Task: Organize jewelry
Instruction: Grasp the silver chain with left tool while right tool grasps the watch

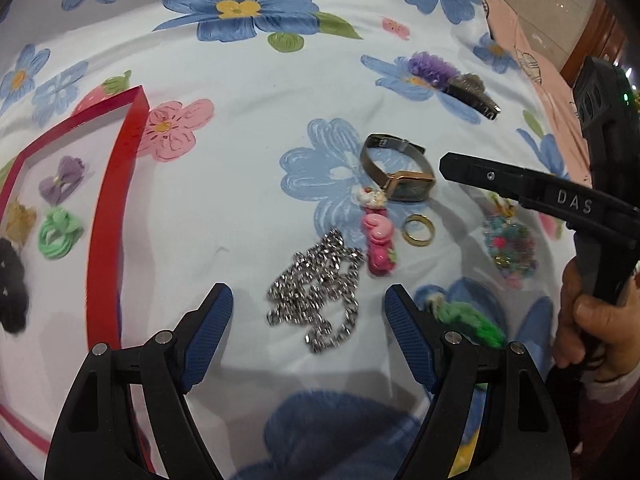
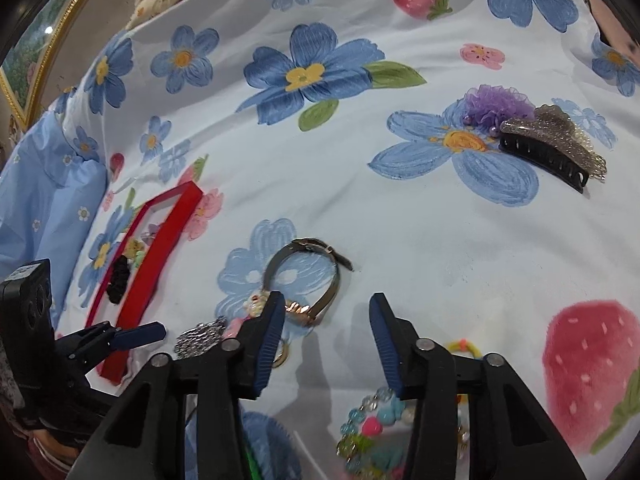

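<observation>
Above silver chain [image 1: 316, 296], left tongs [image 1: 308, 300] tilted down, agape

Hidden, Cropped and Blurred

The red tray [image 1: 108, 216] runs off the left edge; its black scrunchie [image 1: 12, 280] blurs. The right gripper's finger [image 2: 268, 332] covers the watch [image 2: 308, 312] face and ring [image 2: 282, 354]. The bead bracelet [image 2: 372, 432] smears

Even, soft indoor light; strong fisheye bending with dark corners.
The floral sheet [image 1: 248, 168] is evenly lit, with faint shadows under the left gripper [image 1: 308, 308]. The bead bracelet [image 2: 376, 436] is blurred, and glare spots the glossy floor [image 1: 560, 4].
</observation>
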A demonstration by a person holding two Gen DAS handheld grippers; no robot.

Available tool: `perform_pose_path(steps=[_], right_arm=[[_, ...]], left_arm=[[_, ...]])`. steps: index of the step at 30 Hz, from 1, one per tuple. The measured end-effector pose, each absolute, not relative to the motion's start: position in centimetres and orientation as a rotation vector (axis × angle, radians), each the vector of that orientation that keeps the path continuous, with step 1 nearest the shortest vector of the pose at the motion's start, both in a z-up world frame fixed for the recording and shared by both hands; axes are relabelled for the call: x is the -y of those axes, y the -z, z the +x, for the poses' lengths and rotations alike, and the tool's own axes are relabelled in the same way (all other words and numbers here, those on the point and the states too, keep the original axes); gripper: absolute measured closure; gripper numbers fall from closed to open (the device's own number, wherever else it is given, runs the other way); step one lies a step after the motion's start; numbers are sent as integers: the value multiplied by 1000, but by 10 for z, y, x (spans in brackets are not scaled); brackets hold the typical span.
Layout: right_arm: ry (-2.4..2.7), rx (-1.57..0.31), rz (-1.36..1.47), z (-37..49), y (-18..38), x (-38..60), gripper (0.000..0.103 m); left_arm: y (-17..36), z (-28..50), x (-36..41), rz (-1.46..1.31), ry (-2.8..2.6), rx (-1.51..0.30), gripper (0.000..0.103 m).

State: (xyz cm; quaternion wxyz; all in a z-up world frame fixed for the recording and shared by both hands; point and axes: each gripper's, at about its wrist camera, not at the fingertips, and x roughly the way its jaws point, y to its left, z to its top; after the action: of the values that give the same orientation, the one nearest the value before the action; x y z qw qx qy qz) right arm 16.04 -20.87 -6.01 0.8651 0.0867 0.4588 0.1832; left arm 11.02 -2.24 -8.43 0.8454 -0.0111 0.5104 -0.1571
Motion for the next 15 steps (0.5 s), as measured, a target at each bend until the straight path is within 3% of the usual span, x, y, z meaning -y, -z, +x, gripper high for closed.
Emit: perform_pose_path(steps=[1,4,8,11,14,15], right_arm=[[-383,-968,185,163,62,209,60],[-382,-986,186,172,69,207,64],[-378,-1003,164,180,75,202,67],[-371,-1004,133,183,77,197,73],[-369,-1007,114,185,79,193,98],[-370,-1005,110,185,79,192,101]], left_arm=[[87,111,23,-21,334,-1077,26],[89,111,27,0,349,-1063,44],[89,113,27,-30,407,-1059,88],[90,116,24,-63,420,-1059,92],[88,114,24,-64,413,-1044,92],[86,112,24,-57,405,-1037,92]])
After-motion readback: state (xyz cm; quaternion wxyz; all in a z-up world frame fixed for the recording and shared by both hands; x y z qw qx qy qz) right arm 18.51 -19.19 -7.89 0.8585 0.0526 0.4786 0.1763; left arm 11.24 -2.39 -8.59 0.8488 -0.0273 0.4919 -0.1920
